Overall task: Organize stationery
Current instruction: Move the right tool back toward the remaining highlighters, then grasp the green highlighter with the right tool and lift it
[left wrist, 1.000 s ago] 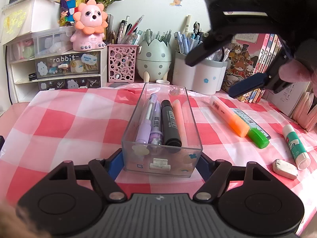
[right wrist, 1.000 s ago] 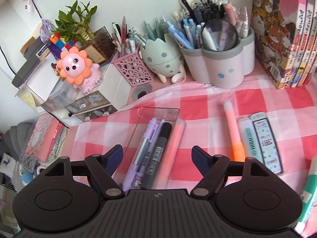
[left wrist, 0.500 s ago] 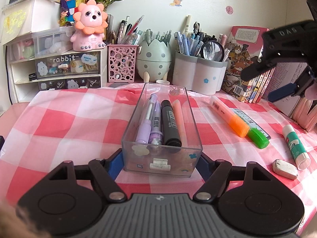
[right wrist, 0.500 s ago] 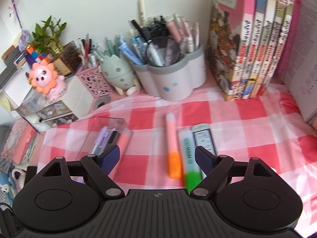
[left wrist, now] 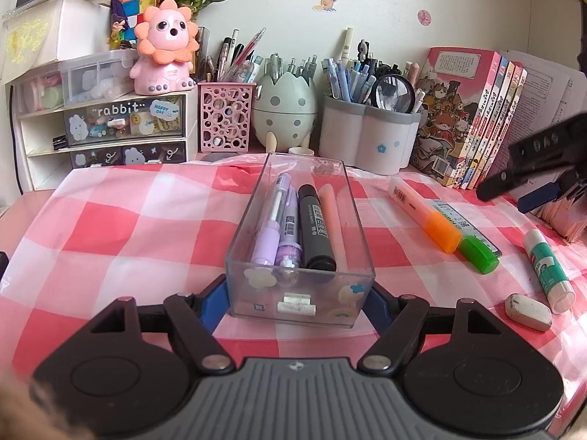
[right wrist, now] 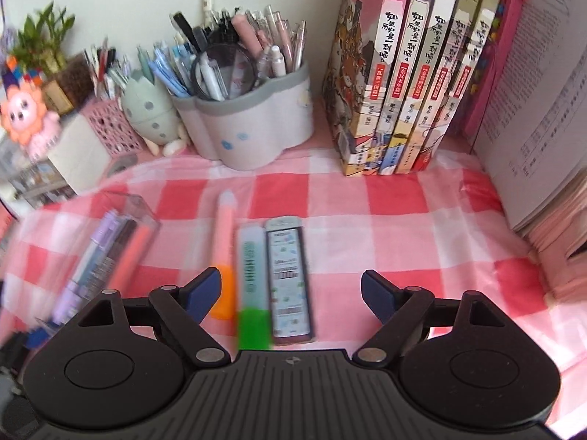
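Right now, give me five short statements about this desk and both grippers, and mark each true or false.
1. The left gripper is shut on the clear box. True.
2. The clear box is empty. False: it holds pens and markers, among them a black marker.
3. The right gripper holds the green highlighter. False: its jaws stand open above the cloth, and the highlighter lies untouched beside the orange highlighter.
4. A glue stick and an eraser lie loose on the checked cloth. True.
5. The glue stick stands upright. False: it lies on its side.
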`<state>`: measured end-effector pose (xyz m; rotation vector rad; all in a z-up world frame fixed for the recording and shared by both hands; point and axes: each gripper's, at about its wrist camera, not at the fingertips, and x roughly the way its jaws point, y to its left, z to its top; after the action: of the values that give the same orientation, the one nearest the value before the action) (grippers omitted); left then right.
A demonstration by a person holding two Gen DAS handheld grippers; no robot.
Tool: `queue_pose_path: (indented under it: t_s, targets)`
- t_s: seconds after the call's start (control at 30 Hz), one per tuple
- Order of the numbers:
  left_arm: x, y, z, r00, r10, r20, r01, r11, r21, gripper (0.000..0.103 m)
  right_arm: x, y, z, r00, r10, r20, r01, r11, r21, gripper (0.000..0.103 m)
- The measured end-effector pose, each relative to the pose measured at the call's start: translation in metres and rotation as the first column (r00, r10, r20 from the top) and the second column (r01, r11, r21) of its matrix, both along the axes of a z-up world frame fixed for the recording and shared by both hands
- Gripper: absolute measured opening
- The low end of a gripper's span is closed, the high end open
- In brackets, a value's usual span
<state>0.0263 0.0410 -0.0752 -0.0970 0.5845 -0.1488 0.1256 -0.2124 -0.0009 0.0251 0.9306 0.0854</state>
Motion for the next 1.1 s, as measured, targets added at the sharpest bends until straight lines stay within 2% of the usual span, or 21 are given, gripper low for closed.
queue_pose_path:
  t_s: [0.1, 0.17, 0.43, 0.5, 0.6, 0.67, 0.73, 0.97, 1.1]
  targets:
    - [0.0, 0.0, 0.0, 1.0, 0.0, 0.0, 0.0, 1.0, 0.0, 0.049, 0.002, -0.003, -0.008, 0.999, 0.032, -0.006, -0.033, 0.995, -0.095, 0.082]
    - [0.0, 0.0, 0.0, 1.0, 0.0, 0.0, 0.0, 1.0, 0.0, 0.049, 0.003, -0.006, -0.013, 0.999, 0.037, -0.018, -0.039, 0.992, -0.117, 0.082]
    - [0.0, 0.0, 0.0, 1.0, 0.0, 0.0, 0.0, 1.0, 0.001, 0.049, -0.004, -0.001, -0.017, 0.994, 0.109, 0.001, -0.109, 0.993, -0.05, 0.08]
    - [0.0, 0.001, 0.0, 1.0, 0.0, 0.0, 0.0, 1.0, 0.001, 0.049, -0.006, 0.008, -0.018, 0.988, 0.152, 0.005, -0.152, 0.987, -0.052, 0.075]
    - [0.0, 0.0, 0.0, 1.0, 0.0, 0.0, 0.0, 1.0, 0.001, 0.049, -0.01, 0.019, -0.02, 0.978, 0.207, -0.002, -0.207, 0.977, -0.056, 0.055]
    - [0.0, 0.0, 0.0, 1.0, 0.0, 0.0, 0.0, 1.0, 0.001, 0.049, -0.009, 0.023, -0.021, 0.971, 0.239, -0.019, -0.239, 0.971, -0.018, 0.039]
    - [0.0, 0.0, 0.0, 1.0, 0.0, 0.0, 0.0, 1.0, 0.001, 0.049, -0.009, 0.025, -0.023, 0.968, 0.249, -0.036, -0.249, 0.968, 0.013, 0.033]
    - [0.0, 0.0, 0.0, 1.0, 0.0, 0.0, 0.0, 1.0, 0.001, 0.049, -0.011, 0.03, -0.027, 0.966, 0.256, -0.036, -0.257, 0.966, -0.026, 0.025]
    - [0.0, 0.0, 0.0, 1.0, 0.0, 0.0, 0.0, 1.0, 0.001, 0.049, -0.017, 0.033, -0.027, 0.957, 0.287, -0.053, -0.289, 0.956, -0.044, 0.025]
